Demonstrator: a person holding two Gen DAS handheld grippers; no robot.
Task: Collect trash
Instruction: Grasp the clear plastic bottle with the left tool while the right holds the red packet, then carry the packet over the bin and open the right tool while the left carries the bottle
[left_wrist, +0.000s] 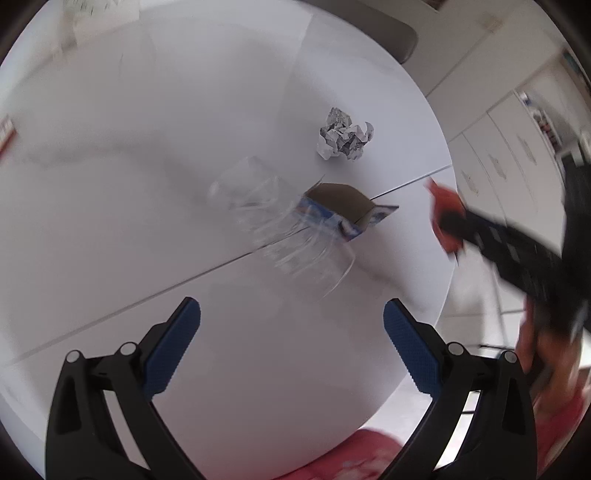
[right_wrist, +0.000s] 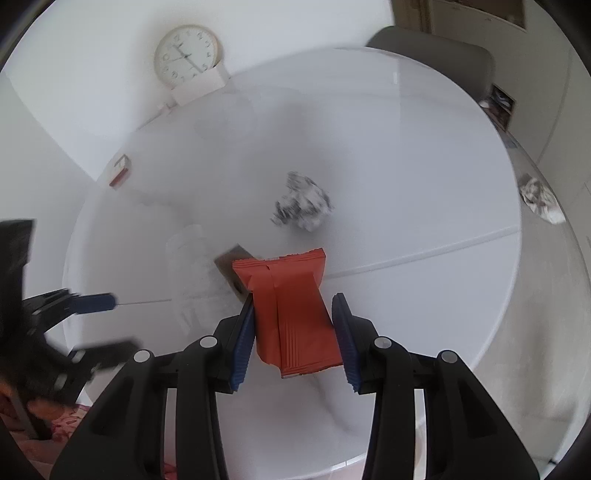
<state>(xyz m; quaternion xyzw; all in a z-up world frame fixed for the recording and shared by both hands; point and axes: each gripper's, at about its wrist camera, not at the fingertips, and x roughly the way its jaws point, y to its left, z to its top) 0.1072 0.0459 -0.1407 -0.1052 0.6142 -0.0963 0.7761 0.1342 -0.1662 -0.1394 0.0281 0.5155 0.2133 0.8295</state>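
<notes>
My right gripper (right_wrist: 293, 302) is shut on a red snack wrapper (right_wrist: 291, 314) and holds it above the round white table (right_wrist: 424, 184). It shows blurred in the left wrist view (left_wrist: 447, 218) at the right. My left gripper (left_wrist: 291, 317) is open and empty above the table's near part. Ahead of it lie a crushed clear plastic bottle (left_wrist: 280, 225), a small blue-and-white cardboard box (left_wrist: 343, 210) and a crumpled newspaper ball (left_wrist: 345, 134). The paper ball (right_wrist: 303, 203) also shows in the right wrist view.
A wall clock (right_wrist: 186, 55) leans behind a white box (right_wrist: 199, 86) at the table's far edge. A small red-and-white box (right_wrist: 120, 171) lies at the left. Another crumpled paper (right_wrist: 539, 199) lies on the floor right of the table. A grey chair (right_wrist: 436, 55) stands behind.
</notes>
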